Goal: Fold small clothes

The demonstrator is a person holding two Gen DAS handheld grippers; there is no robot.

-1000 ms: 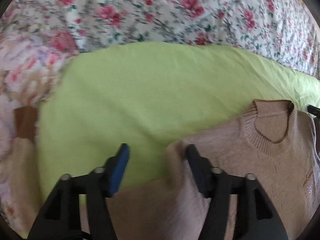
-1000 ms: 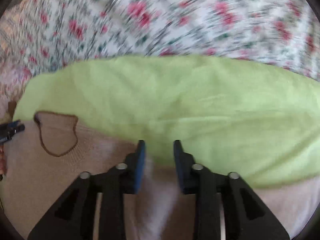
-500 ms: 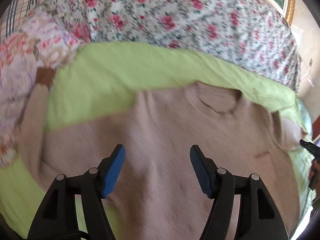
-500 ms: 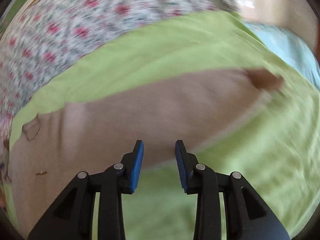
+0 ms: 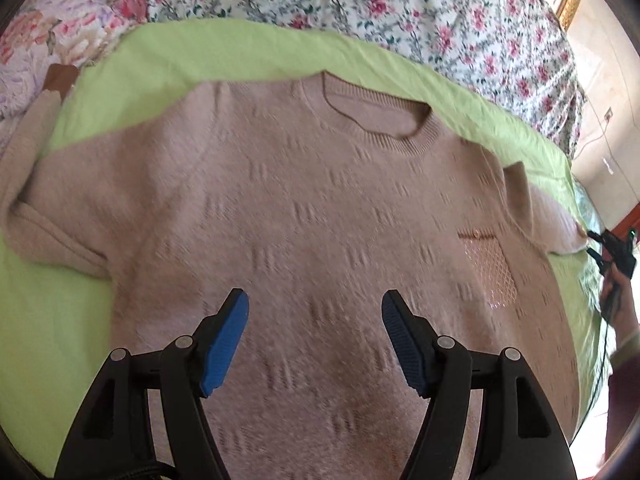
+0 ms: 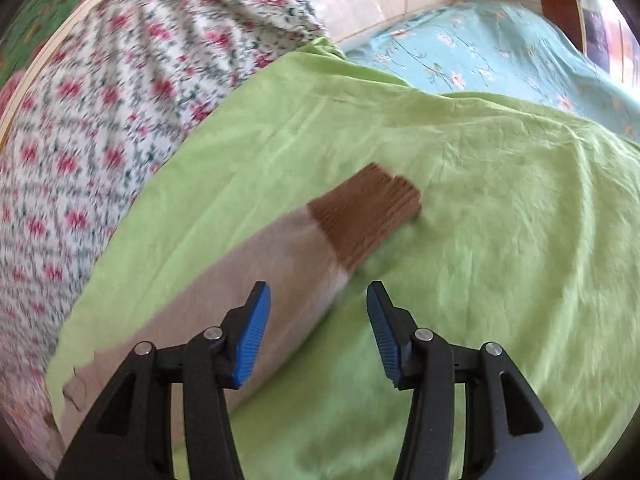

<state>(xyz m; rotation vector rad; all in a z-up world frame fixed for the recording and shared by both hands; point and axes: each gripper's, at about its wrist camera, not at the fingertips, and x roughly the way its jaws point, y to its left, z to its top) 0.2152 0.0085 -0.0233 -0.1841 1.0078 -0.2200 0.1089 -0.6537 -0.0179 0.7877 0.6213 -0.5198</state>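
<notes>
Left wrist view: fuzzy beige knit sweater with ribbed crew collar [image 5: 304,216] lies flat, face up, on the lime-green cotton sheet [image 5: 48,320]; left of the collar, one sleeve runs out to a brown cuff; right of the collar, a shiny mesh pocket patch [image 5: 490,270]. Left gripper [image 5: 316,332] hovers over the lower body, fingers apart, empty. Right wrist view: right gripper [image 6: 318,328] fingers apart, empty, just short of the brown ribbed cuff [image 6: 366,212]. Judgement: pinch both sleeve layers behind the cuff; fold across the chest; knit is soft and stretchy, so lift rather than drag.
</notes>
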